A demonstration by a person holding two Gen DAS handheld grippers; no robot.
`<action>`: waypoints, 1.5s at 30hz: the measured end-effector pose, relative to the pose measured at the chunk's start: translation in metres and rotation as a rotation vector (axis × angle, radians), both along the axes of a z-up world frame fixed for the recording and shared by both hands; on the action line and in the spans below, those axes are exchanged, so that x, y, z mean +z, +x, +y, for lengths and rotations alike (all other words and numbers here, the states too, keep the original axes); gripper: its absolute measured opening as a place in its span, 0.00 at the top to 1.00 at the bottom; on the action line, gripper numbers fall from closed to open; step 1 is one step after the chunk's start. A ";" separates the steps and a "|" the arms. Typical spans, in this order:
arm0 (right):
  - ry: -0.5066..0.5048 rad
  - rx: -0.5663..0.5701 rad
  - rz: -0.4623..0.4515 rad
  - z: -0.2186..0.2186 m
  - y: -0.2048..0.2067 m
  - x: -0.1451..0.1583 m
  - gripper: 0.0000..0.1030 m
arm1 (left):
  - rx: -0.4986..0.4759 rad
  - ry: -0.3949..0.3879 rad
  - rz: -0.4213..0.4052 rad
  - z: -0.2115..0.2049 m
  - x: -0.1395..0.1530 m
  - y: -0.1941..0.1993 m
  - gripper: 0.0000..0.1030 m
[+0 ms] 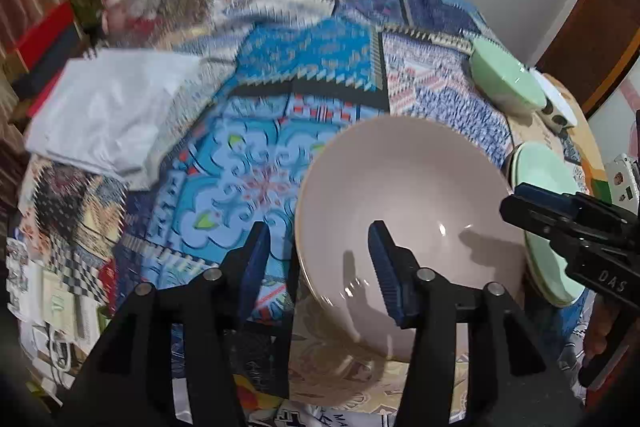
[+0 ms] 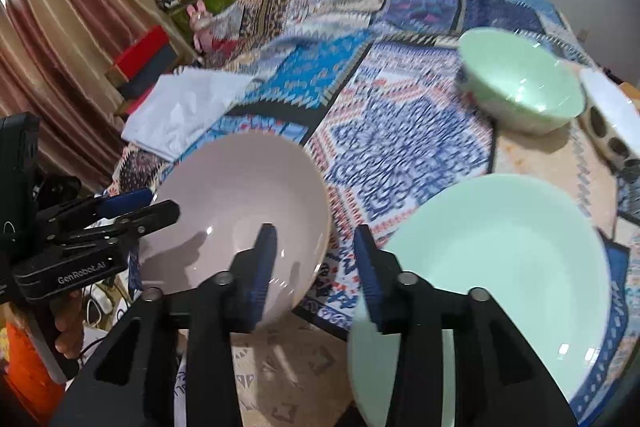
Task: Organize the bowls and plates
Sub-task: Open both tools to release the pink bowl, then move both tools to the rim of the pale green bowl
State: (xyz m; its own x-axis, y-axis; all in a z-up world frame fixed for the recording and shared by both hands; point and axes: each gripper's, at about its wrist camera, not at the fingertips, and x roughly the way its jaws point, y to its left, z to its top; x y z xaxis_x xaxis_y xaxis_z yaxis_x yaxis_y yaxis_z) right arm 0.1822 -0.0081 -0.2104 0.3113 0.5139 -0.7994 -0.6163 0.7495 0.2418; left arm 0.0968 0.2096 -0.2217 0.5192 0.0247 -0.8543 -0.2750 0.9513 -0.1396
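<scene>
**Pink bowl between our two grippers**

We tilt both grippers steeply down. Our left gripper [image 1: 320, 259] straddles the pink bowl [image 1: 412, 195] rim, jaws parted, gripping nothing. Our right gripper [image 2: 316, 263] hangs unclenched between that bowl and the mint plate [image 2: 504, 251] on the patterned tablecloth [image 2: 400, 131].

So the left gripper [image 1: 318, 251] has its jaws apart, straddling the near-left rim of the pink bowl [image 1: 412, 195], pads not pressing on it. The bowl sits on a busy blue patchwork cloth [image 1: 304, 67]. The right gripper [image 1: 560, 211] pokes in from the right over a mint green plate [image 1: 540, 171]. A green bowl [image 1: 504, 79] sits farther right, and a white bag [image 1: 108, 111] lies off to the left.
</scene>
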 end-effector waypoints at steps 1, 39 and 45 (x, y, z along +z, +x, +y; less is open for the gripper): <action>0.001 -0.005 -0.016 -0.004 -0.001 0.005 0.61 | -0.003 0.007 -0.009 -0.001 0.006 -0.001 0.48; 0.023 -0.293 -0.163 -0.134 0.126 0.036 0.44 | -0.214 0.042 -0.149 -0.126 0.069 0.192 0.11; 0.046 -0.282 -0.098 -0.133 0.146 0.017 0.57 | -0.240 0.039 -0.087 -0.130 0.040 0.225 0.30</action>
State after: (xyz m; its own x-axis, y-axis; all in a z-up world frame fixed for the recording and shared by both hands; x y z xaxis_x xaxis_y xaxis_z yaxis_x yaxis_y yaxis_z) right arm 0.3286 -0.1414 -0.1930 0.5214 0.4311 -0.7364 -0.4074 0.8841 0.2290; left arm 0.3219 0.0799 -0.1819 0.5860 -0.0762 -0.8067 -0.0296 0.9929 -0.1153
